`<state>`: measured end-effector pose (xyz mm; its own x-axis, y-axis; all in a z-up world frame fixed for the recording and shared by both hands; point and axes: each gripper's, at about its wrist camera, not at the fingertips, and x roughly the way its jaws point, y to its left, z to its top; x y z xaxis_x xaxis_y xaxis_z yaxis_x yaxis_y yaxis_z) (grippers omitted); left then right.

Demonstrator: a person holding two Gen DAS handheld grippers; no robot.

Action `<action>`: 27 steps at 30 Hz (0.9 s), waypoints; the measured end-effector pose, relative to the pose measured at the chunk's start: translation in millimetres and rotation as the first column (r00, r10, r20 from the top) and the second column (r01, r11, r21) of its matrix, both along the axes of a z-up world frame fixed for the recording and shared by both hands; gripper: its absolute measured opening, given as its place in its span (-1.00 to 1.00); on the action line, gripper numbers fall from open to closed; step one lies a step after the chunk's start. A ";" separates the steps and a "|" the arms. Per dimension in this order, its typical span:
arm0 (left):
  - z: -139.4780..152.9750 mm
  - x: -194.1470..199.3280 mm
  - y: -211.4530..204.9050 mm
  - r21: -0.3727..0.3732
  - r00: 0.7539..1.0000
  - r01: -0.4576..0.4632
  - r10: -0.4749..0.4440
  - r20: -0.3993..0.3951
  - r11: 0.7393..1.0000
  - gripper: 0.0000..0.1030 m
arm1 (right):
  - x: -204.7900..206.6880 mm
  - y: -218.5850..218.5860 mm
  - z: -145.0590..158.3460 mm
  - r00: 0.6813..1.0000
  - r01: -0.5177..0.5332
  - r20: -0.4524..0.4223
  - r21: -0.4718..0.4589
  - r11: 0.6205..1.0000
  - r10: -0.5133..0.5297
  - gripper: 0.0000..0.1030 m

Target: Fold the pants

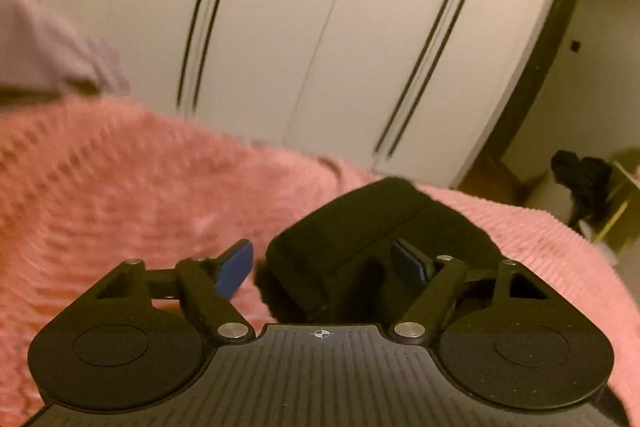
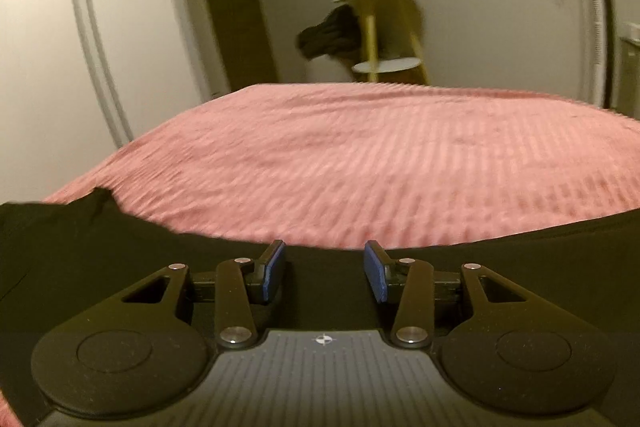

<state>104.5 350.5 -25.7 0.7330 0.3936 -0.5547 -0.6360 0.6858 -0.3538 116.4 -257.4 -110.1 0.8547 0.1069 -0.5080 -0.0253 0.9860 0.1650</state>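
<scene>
A: Where are the pants (image 2: 120, 259)?
B: Spread black along the near edge of the bed (image 2: 360, 155), under the right gripper (image 2: 325, 273), whose jaws stand wide with nothing between them.
A: And the left gripper (image 1: 324, 267)?
B: Also wide, with a folded black bundle (image 1: 360, 235) between its pads (probably a leg end), apparently lined up for a pinch before folding across.
</scene>
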 end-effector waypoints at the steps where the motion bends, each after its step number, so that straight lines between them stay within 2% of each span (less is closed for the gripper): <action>1: -6.1 5.8 7.8 -0.051 1.000 0.003 -0.003 -0.015 0.999 0.46 | 0.0 -3.7 0.1 1.000 0.011 -0.003 0.013 1.000 -0.011 -0.18; 2: -9.7 6.3 11.8 -0.097 1.000 0.008 -0.009 -0.011 0.995 0.36 | -0.2 -7.1 0.3 1.000 0.018 -0.006 0.030 0.999 -0.018 -0.18; 4: -16.1 5.0 17.4 -0.206 0.999 -0.005 0.012 0.033 0.979 0.35 | -1.0 -9.1 1.2 1.000 0.025 -0.007 0.033 0.999 -0.024 -0.18; 9: -29.6 -5.4 40.6 -0.365 0.990 0.017 0.036 0.138 0.931 0.14 | -0.8 -6.1 -1.0 1.000 0.020 -0.002 0.005 1.000 -0.020 -0.18; 12: -28.1 -12.7 39.5 -0.350 0.986 0.045 0.014 0.165 0.936 0.08 | 0.3 -8.7 -2.4 1.000 0.018 -0.002 0.017 1.000 -0.018 -0.18; 16: -29.2 -15.4 41.7 -0.384 0.979 0.054 0.027 0.202 0.922 0.07 | 0.5 -9.5 -2.4 1.000 0.011 -0.002 0.018 1.000 -0.011 -0.17; 19: -34.6 -10.7 40.5 -0.392 0.983 0.034 0.041 0.181 0.919 0.29 | 0.6 -11.8 -1.3 1.000 0.006 -0.004 0.029 1.000 -0.006 -0.17; 20: -38.1 -9.3 40.5 -0.405 0.981 0.048 0.034 0.193 0.913 0.49 | 0.6 -12.5 -0.9 1.000 0.005 -0.005 0.033 0.999 -0.005 -0.17; 21: -39.5 -6.6 39.7 -0.411 0.980 0.057 0.029 0.199 0.910 0.60 | 0.5 -13.1 -0.7 1.000 0.005 -0.006 0.038 0.999 -0.005 -0.17; 22: -39.4 -2.7 38.8 -0.410 0.981 0.058 0.025 0.194 0.910 0.62 | 0.4 -13.4 -0.5 1.000 0.006 -0.006 0.041 0.999 -0.006 -0.17; 23: -38.0 1.8 38.7 -0.411 0.982 0.057 0.023 0.186 0.910 0.57 | 0.5 -13.6 -0.2 1.000 0.007 -0.006 0.043 0.999 -0.006 -0.17; 24: -34.7 4.7 38.0 -0.411 0.984 0.037 0.038 0.172 0.911 0.17 | 0.4 -13.7 0.1 1.000 0.006 -0.006 0.043 0.999 -0.006 -0.17; 25: -31.1 7.3 38.1 -0.402 0.987 0.021 0.045 0.154 0.915 0.08 | 0.1 -14.0 0.7 1.000 0.007 -0.004 0.046 0.999 -0.007 -0.17; 26: -28.5 9.6 38.1 -0.388 0.989 0.013 0.046 0.142 0.921 -0.14 | -0.2 -14.4 1.4 1.000 0.010 -0.002 0.050 0.999 -0.010 -0.17; 27: -20.7 10.6 34.2 -0.348 0.990 0.019 0.029 0.134 0.937 -0.45 | -0.8 -15.4 2.6 1.000 0.015 0.001 0.054 0.998 -0.015 -0.17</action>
